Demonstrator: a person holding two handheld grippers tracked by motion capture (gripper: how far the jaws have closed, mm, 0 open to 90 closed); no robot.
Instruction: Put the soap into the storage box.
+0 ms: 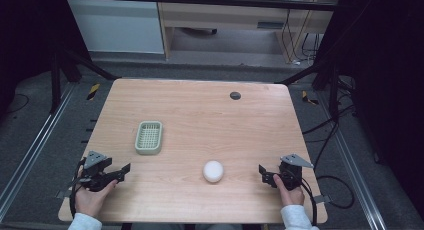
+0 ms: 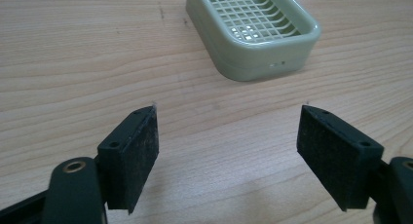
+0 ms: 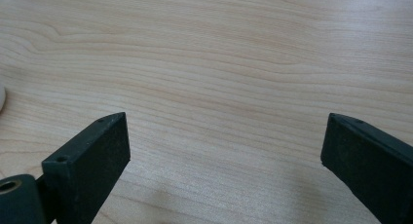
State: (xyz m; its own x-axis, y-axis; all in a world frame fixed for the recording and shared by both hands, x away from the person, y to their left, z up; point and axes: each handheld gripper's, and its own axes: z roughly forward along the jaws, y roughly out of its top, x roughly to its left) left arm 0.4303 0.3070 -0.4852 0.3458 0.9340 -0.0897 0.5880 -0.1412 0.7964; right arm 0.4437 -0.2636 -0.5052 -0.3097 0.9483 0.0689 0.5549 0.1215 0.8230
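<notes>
both hand-held grippers [image 1: 120, 172] [image 1: 265, 176] apparently open, empty

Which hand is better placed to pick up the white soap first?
Probably right: the right tool is open, nearer the white soap. The left tool, also open, faces the green soap dish.

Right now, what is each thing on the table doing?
Soap: lying on the table, touched by nothing.
Dish: empty, right way up, apart from the soap.
Left gripper: open, holding nothing.
Right gripper: open, holding nothing.
</notes>
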